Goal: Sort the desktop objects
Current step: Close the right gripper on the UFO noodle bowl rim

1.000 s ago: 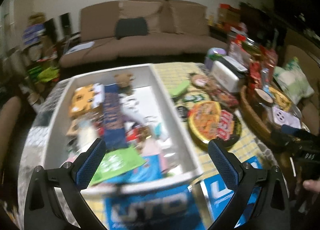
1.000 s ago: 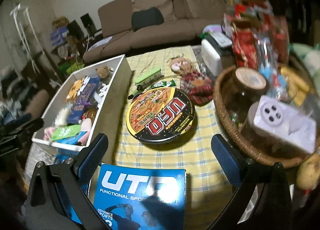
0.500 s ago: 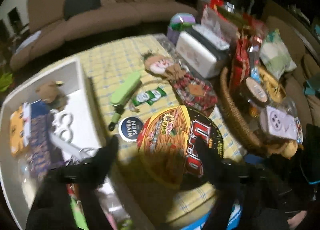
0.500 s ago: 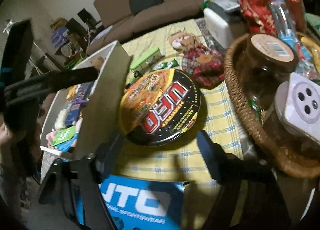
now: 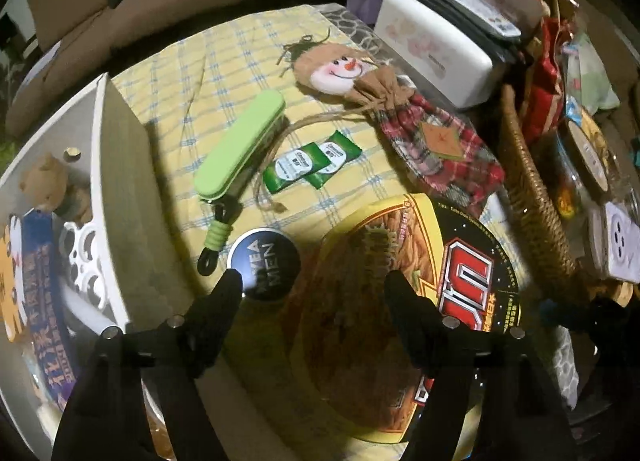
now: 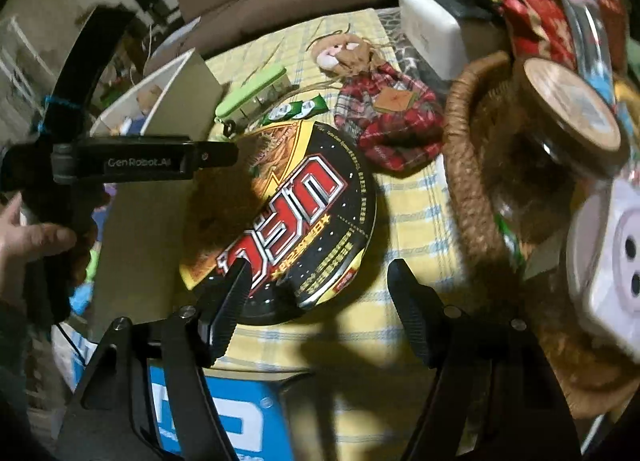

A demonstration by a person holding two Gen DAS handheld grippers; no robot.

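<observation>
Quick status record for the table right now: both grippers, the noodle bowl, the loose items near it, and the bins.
left gripper: jaws opening, over the noodle bowl's left edge, nothing gripped
right gripper: open, low over the noodle bowl's near rim
noodle bowl: flat on the yellow checked cloth, lid sealed
blue tin: beside the bowl
green case: on cloth, behind tin
white box: left, part filled
wicker basket: right, full

Dim room, overhead light on tablecloth [image 5: 224, 61]; hard gripper shadows on noodle bowl [image 6: 304, 213] (fisheye-warped, edges dark, blurred).
</observation>
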